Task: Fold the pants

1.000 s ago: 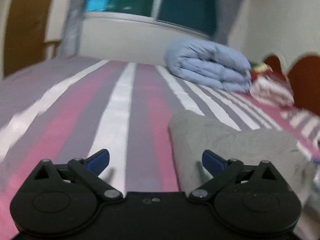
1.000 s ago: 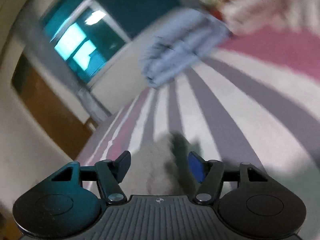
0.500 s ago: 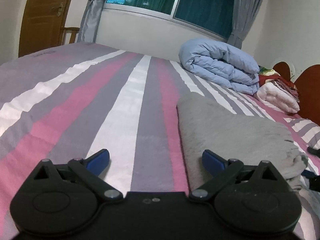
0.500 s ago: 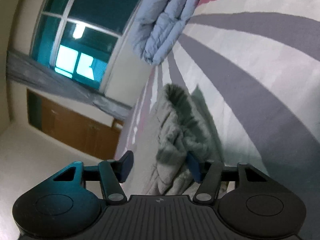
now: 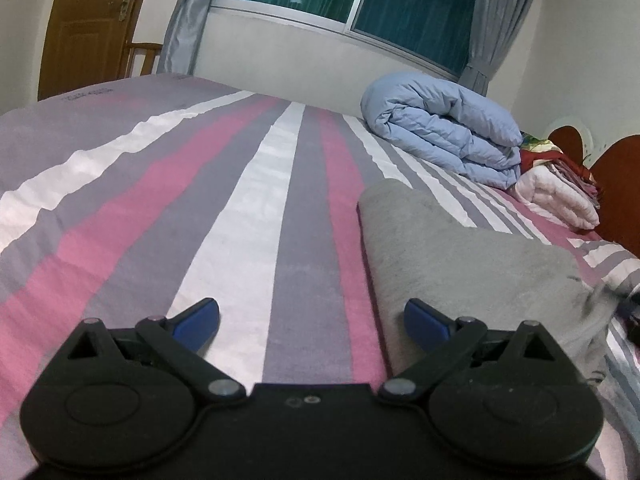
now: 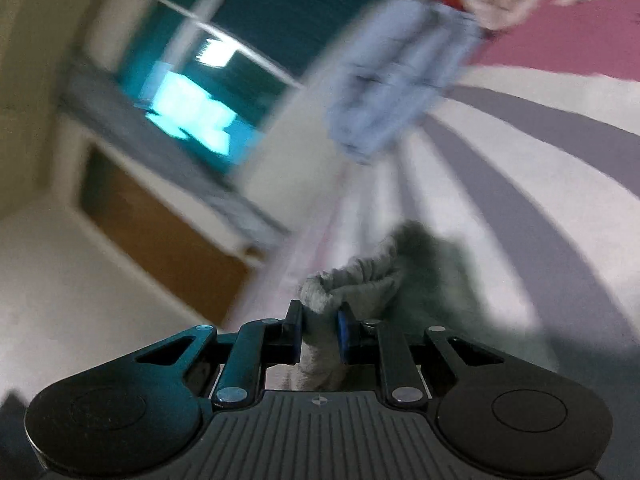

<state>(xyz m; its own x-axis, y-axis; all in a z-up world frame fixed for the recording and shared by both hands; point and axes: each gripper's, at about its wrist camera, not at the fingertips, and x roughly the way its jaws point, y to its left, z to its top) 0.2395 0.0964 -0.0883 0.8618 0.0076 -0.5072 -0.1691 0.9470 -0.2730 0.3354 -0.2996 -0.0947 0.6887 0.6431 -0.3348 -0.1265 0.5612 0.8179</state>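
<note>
The grey pants (image 5: 460,252) lie folded lengthwise on the striped bed, to the right in the left wrist view. My left gripper (image 5: 312,320) is open and empty, low over the sheet, its right fingertip (image 5: 424,320) at the pants' near left edge. My right gripper (image 6: 320,328) is shut on a bunched end of the grey pants (image 6: 352,284) and holds it tilted above the bed. That view is blurred by motion.
A rolled light-blue duvet (image 5: 444,128) lies at the far right of the striped bed sheet (image 5: 200,200). White and red folded bedding (image 5: 556,196) sits by the wooden headboard (image 5: 616,168). A window (image 5: 400,12), curtains and a wooden door (image 5: 92,24) stand behind.
My right gripper has closed on the bunched end of the pants and is swinging with it. My left gripper stays open in nearly the same place.
</note>
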